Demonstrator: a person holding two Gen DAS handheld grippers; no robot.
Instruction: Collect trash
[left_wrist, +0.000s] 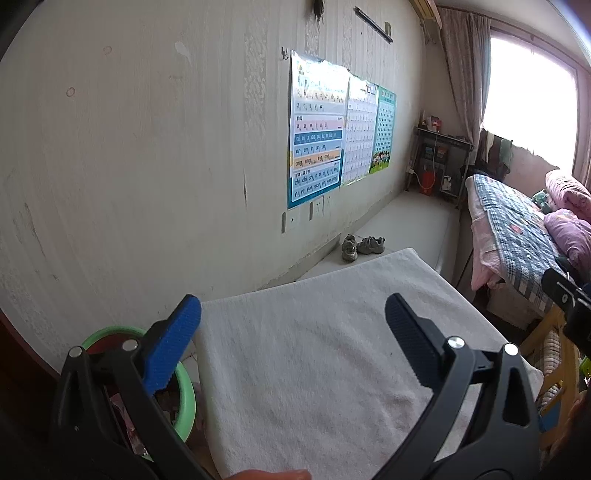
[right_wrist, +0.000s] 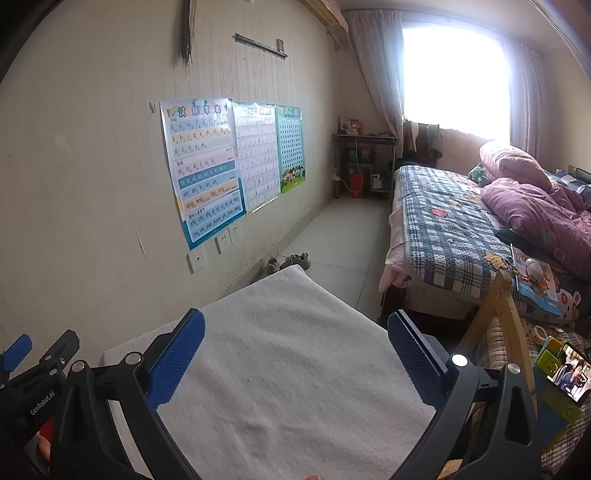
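white towel-covered table (left_wrist: 314, 354) in a bedroom, both grippers (left_wrist: 293, 328) (right_wrist: 295, 341) wide and empty above it

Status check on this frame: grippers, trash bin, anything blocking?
Left gripper open, empty. Right gripper open, empty. Green bin low beside white towel-covered table, trash inside. No trash visible on the towel; nothing in the way.
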